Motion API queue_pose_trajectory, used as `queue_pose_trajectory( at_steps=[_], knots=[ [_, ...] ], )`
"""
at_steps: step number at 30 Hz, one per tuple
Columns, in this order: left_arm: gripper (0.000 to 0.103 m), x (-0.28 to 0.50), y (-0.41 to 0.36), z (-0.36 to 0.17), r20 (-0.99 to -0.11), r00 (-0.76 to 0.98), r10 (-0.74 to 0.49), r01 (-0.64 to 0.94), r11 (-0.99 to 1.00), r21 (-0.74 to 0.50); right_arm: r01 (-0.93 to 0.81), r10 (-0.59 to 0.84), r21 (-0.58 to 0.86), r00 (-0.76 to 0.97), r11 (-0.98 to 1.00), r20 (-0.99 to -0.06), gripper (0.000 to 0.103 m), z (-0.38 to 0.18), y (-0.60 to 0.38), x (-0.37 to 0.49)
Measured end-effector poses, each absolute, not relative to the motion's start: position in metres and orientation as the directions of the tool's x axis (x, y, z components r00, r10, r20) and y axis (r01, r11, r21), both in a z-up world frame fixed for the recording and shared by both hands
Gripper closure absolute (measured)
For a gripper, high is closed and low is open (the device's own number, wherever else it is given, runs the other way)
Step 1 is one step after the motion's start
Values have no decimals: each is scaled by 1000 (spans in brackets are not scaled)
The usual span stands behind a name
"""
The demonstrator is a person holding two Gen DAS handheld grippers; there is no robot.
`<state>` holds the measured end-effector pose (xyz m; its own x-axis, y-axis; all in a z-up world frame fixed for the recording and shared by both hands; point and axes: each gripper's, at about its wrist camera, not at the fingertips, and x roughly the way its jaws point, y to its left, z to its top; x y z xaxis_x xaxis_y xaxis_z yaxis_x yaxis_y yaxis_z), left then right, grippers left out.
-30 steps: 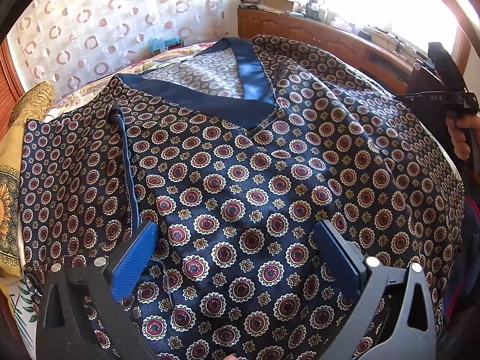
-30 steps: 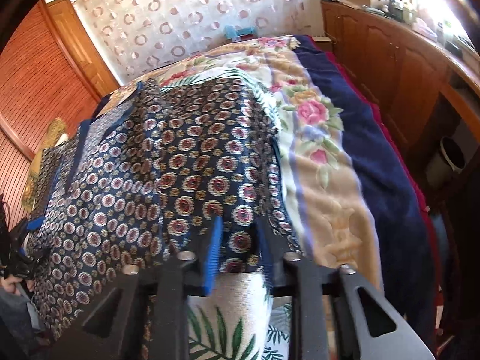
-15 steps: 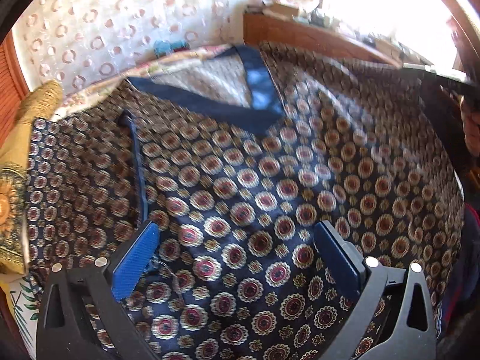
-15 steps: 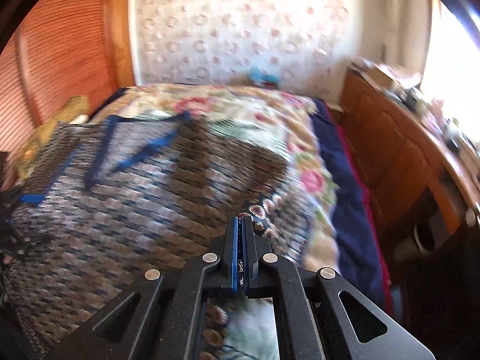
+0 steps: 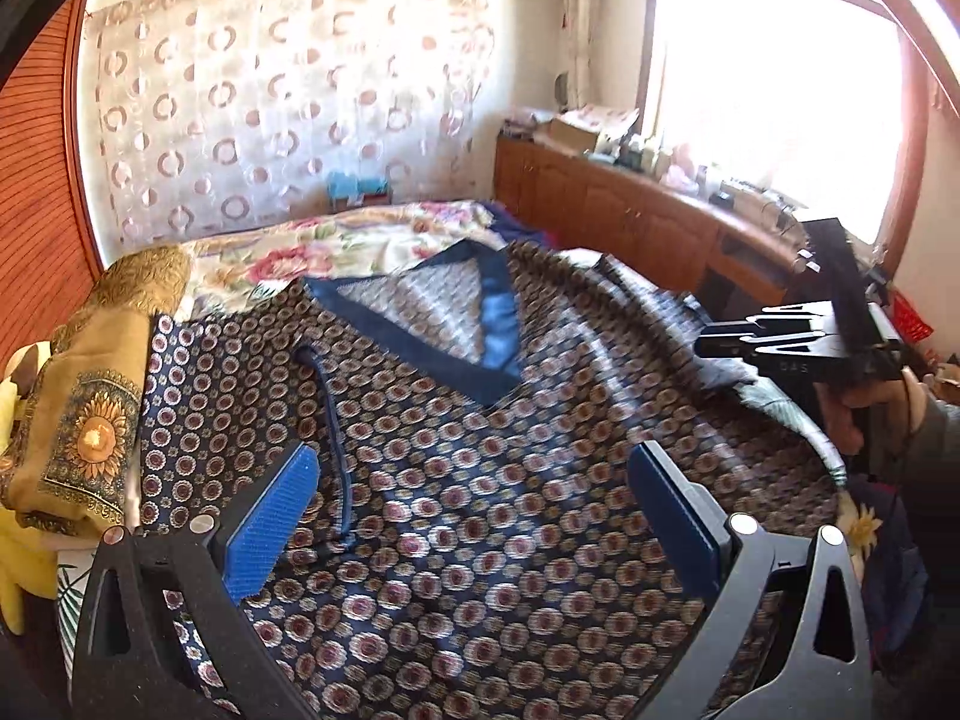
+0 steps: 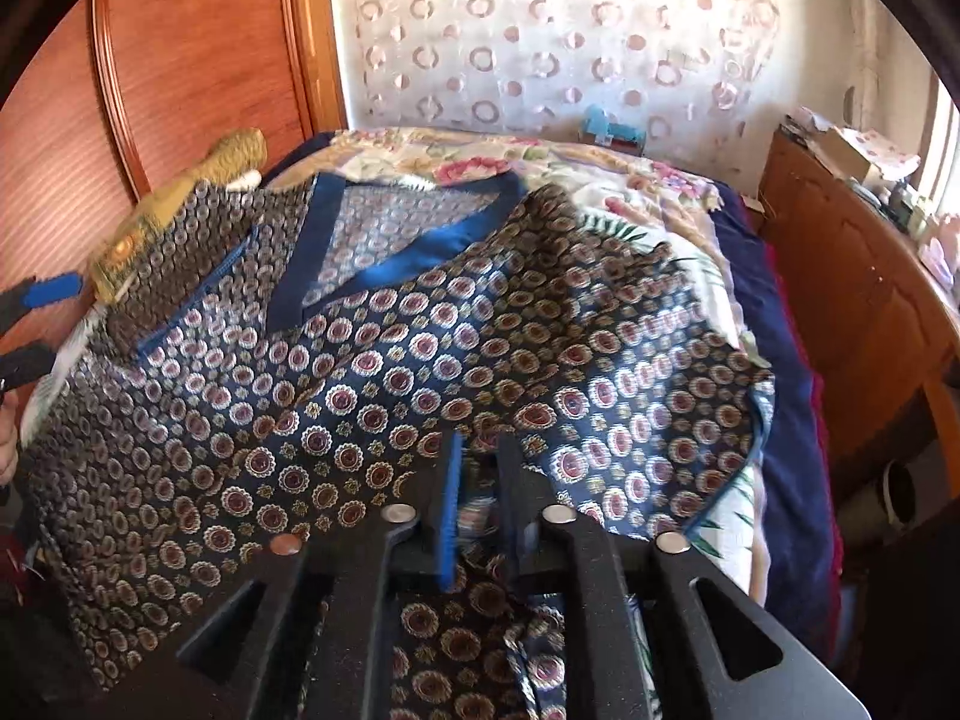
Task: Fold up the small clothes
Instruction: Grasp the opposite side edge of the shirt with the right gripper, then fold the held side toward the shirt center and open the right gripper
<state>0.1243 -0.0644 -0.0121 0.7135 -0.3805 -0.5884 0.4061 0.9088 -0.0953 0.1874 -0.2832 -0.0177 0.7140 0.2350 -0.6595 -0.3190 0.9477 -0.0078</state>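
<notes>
Bed (image 6: 774,324): one, under a floral cream bedspread over a dark blue blanket; bears everything below.
Garment (image 5: 456,480): one, a navy satin V-neck top printed with red-and-cream medallions and trimmed with plain blue binding; spread across the bed, neckline toward the far wall, right-hand side lifted into loose folds.
Curtain (image 5: 282,114): one, sheer white with ring pattern, covering the far wall.
Cabinet (image 5: 630,222): one, a long low wooden unit along the window wall, top crowded with small items too small to tell.
Wooden panel (image 6: 198,54): one, reddish, beside the bed on the left.
Cushion (image 5: 90,396): one, mustard-gold fabric with a sunflower motif, touching the top's left edge.
Blue object (image 5: 357,187): one, small, at the far end of the bed; kind unclear.
Left gripper (image 5: 474,498): one, black frame with blue pads, spread wide above the top's lower front, nothing between the pads, pointing down at a slant.
Right gripper (image 6: 480,480): one, black, held in a hand (image 5: 870,414) at the top's right edge; gap narrow, just been parting, a fold of the top's cloth between the pads; contact with the pads not discernible.
Obstruction: gripper frames hiding the near hem in both views.
</notes>
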Motion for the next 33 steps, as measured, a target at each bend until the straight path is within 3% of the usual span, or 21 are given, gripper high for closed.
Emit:
queue_pose_trajectory(
  at_steps=[1, 3, 6, 17, 20, 21, 22, 26, 33],
  knots=[
    [0, 120, -66, -9, -579, 715, -392, 415, 904, -101, -308, 232, -5, 726, 951, -648, 64, -14, -283, 184],
    [0, 116, -71, -5, -569, 720, -398, 423, 901, -96, -282, 227, 9, 754, 959, -617, 49, -4, -295, 176],
    [0, 110, -77, -3, -558, 723, -408, 437, 895, -89, -220, 193, 30, 773, 975, -604, 49, 0, -317, 172],
    [0, 104, -92, -17, -585, 701, -408, 459, 886, -68, 1, 21, 30, 678, 1000, -735, 49, -55, -363, 242],
    [0, 104, -93, -20, -588, 703, -400, 456, 888, -59, 22, 1, 21, 680, 1000, -733, 62, -56, -361, 260],
    [0, 104, -92, -20, -588, 702, -401, 456, 888, -61, 31, -18, 5, 685, 999, -728, 75, -55, -362, 261],
    [0, 103, -91, -21, -588, 702, -402, 455, 888, -64, 33, -32, -13, 690, 999, -723, 98, -54, -360, 263],
    [0, 105, -86, -22, -588, 704, -398, 443, 894, -75, -10, -23, -44, 724, 999, -690, 101, -47, -343, 258],
    [0, 106, -75, -20, -581, 714, -390, 417, 904, -94, -148, 112, -15, 805, 989, -582, 101, 0, -294, 240]
  ],
)
